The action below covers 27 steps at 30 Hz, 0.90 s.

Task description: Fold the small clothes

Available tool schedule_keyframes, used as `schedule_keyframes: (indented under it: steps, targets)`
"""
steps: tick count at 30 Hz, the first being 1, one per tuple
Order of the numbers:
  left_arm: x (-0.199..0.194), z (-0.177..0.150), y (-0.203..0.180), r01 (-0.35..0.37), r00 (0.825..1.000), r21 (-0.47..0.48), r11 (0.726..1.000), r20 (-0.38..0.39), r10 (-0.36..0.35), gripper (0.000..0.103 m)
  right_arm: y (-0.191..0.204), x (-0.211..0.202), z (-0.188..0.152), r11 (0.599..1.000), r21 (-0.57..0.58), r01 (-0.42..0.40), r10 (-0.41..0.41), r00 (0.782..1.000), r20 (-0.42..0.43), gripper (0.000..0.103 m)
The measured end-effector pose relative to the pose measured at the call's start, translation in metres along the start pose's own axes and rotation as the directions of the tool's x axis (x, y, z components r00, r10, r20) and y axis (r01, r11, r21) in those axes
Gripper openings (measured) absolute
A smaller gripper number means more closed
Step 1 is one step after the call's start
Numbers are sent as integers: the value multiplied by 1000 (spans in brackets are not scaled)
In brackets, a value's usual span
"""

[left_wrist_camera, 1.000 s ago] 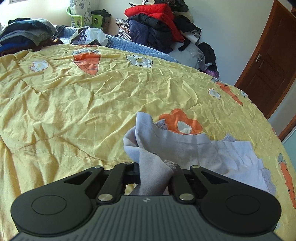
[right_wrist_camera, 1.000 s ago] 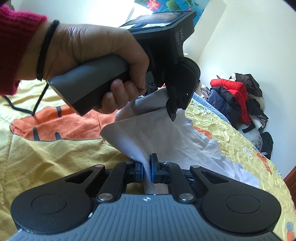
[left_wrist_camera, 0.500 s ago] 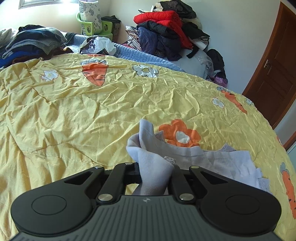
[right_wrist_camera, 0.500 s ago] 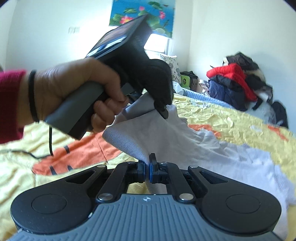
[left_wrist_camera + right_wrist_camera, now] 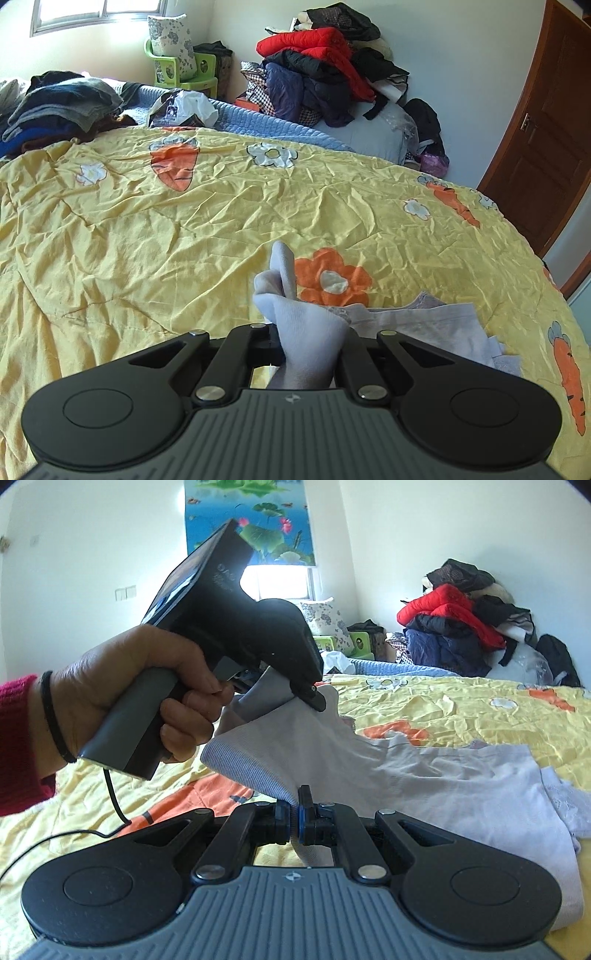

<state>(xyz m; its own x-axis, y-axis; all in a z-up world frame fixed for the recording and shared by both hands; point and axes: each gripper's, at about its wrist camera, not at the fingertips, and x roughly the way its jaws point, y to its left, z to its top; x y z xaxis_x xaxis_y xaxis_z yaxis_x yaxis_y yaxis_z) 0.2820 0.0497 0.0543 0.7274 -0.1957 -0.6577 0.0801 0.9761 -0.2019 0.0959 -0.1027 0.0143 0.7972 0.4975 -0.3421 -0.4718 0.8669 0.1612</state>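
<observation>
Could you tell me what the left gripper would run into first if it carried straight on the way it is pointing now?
Beyond the pale garment it is shut on, the left gripper would probably meet the yellow bedspread first, near the orange flower print; depth is hard to judge.

The garment lies on the bedspread near its front edge — one end is lifted between both grippers. A clothes pile sits beyond the far edge.
</observation>
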Motion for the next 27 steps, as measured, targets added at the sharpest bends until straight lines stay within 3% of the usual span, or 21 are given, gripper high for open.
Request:
schedule_keyframes:
  steps: [12,27]
  targets:
    - [-15,11,-51,42,998,50,998,46,-45,6,-32,-27,1,994,110,8,-13,999,51,8]
    - [3,14,-114,75,996,93,993,34,-79,6,-79,-56,-6,956,294,3,-32,995,91,8]
